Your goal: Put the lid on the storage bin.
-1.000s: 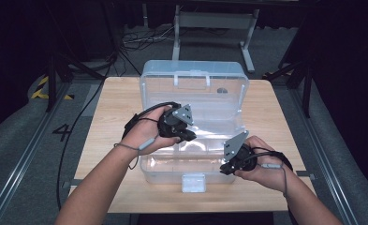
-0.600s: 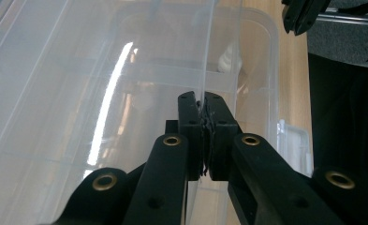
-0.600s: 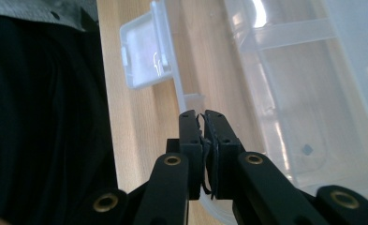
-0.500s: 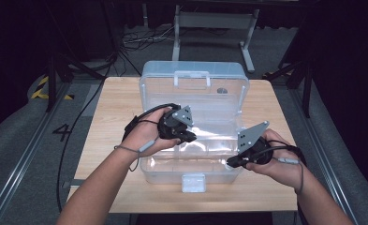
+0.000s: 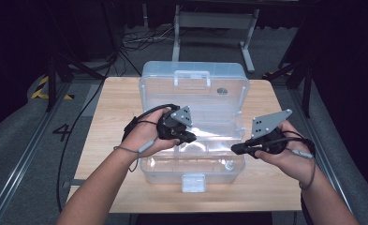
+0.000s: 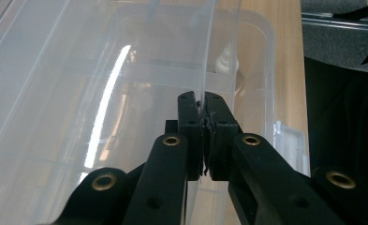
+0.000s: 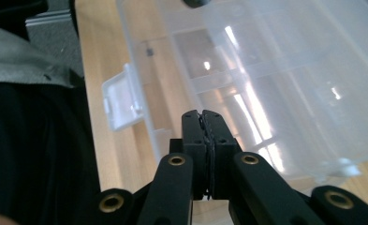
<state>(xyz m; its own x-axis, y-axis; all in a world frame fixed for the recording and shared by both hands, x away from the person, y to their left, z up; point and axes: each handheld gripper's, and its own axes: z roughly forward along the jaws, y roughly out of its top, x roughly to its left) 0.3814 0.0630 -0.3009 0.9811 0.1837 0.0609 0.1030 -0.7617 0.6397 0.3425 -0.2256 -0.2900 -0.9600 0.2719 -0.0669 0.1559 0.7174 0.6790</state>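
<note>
The clear plastic storage box (image 5: 193, 136) with a top handle sits mid-way across the light wooden table (image 5: 102, 126), its lid (image 5: 195, 89) partly raised. The left gripper (image 5: 191, 137) is clamped on the lid's thin clear front edge, jaws pressed on either side of it. The right gripper (image 5: 234, 150) is beside the box's right end, jaws pressed together on nothing. A white latch (image 5: 194, 182) hangs at the box front.

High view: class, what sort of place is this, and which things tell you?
Probably a lab or recording workroom: a wooden table on grey carpet, cables on the floor, a metal stand behind, dark surroundings.
</note>
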